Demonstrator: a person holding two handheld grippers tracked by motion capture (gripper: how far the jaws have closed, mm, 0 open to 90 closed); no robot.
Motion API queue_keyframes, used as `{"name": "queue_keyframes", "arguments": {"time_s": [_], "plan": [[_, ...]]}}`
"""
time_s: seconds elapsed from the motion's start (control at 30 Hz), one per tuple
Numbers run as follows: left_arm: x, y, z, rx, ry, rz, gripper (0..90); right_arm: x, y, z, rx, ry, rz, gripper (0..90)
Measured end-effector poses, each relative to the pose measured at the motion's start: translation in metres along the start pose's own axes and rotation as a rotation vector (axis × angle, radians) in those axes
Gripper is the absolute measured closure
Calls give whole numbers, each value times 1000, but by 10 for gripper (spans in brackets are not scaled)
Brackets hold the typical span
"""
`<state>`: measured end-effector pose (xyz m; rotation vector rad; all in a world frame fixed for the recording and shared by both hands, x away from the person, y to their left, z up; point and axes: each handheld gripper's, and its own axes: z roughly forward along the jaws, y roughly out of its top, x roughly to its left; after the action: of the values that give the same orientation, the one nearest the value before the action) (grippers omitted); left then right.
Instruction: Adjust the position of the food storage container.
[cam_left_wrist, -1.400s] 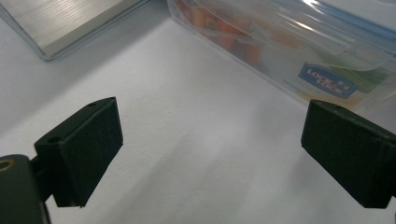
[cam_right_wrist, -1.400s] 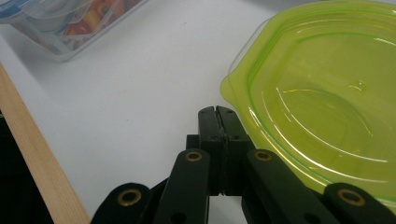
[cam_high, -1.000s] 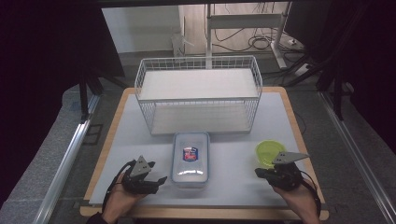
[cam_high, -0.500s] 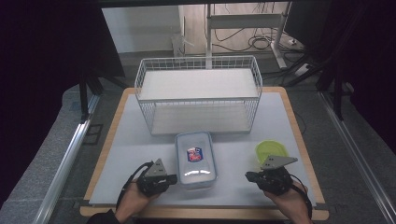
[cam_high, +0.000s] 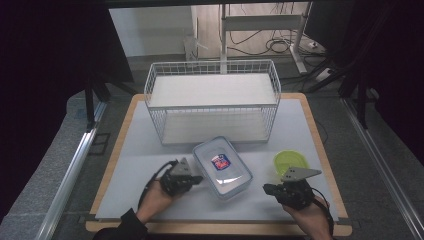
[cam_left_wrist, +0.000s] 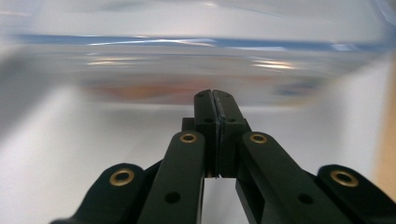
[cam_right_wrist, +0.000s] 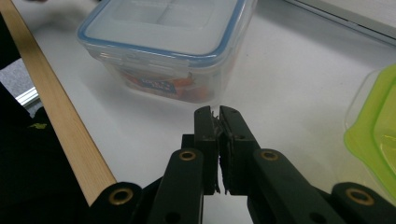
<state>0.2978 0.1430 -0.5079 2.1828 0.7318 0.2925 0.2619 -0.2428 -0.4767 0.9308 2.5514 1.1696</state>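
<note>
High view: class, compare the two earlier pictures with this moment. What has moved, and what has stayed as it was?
The left gripper has moved in to the side of the clear lidded container, which has turned askew. The right gripper has come closer to the container, jaws shut, not touching it. The wire basket and green bowl have stayed put.

The clear container (cam_high: 222, 167) has turned askew, with the left claw (cam_high: 199, 178) against its side.
</note>
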Motion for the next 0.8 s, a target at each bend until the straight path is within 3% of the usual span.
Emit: {"name": "queue_keyframes", "arguments": {"time_s": [0.1, 0.23, 0.37, 0.5, 0.67, 0.8], "plan": [[33, 4, -4, -39, 79, -65, 899, 0, 1, 2, -9, 11, 15, 867], [59, 13, 14, -59, 97, -113, 898, 4, 2, 7, -10, 24, 39, 873], [68, 20, 32, -52, 106, -108, 900, 10, 4, 18, 3, 28, 42, 874], [74, 18, 32, -84, 48, -144, 898, 14, 7, 29, 26, 15, 37, 874], [66, 19, 33, -75, 17, -132, 899, 13, 9, 34, 51, -34, 48, 873], [59, 19, 32, -70, 11, -145, 900, 9, 7, 30, 56, -58, 66, 867]]}}
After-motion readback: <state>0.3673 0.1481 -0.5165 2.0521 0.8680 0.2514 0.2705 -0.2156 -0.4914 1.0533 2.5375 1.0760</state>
